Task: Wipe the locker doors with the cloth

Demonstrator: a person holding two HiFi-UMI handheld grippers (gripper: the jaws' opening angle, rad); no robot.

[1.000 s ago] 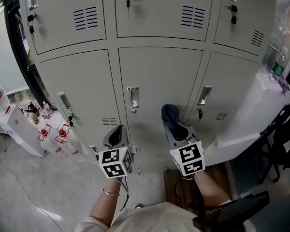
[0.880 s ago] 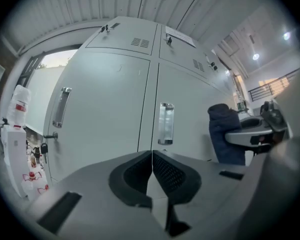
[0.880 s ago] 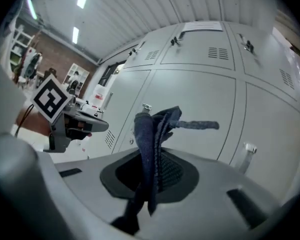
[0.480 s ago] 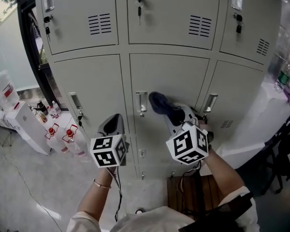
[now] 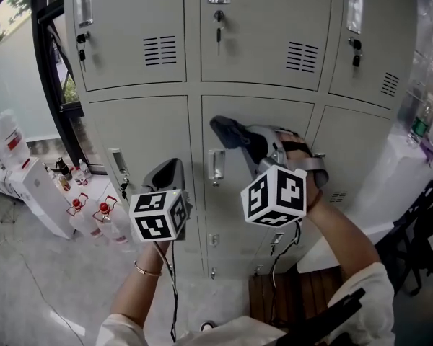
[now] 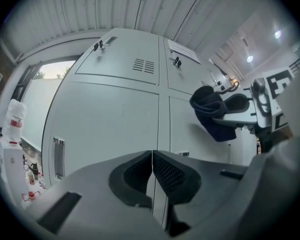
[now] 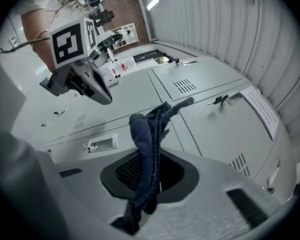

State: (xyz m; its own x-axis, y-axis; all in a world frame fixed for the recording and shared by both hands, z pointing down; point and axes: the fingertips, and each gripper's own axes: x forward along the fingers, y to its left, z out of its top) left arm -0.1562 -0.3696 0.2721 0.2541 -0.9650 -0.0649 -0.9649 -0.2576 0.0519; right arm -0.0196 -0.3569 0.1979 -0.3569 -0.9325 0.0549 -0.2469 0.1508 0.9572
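My left hand-held gripper (image 5: 167,173) is the lower of the two, its jaws pressed together and empty (the pads meet along one line in its own view). Its marker cube (image 5: 157,215) faces me, and the left forearm (image 5: 148,294) rises almost straight beneath it. My right hand-held gripper (image 5: 254,139) is higher and points up-left, the right forearm (image 5: 339,236) slanting up from the lower right. Its jaws clamp the cloth (image 7: 147,134), which bunches past the tips.

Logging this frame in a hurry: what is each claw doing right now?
Left claw: closed, holding nothing.
Right claw: closed on the dark blue cloth.
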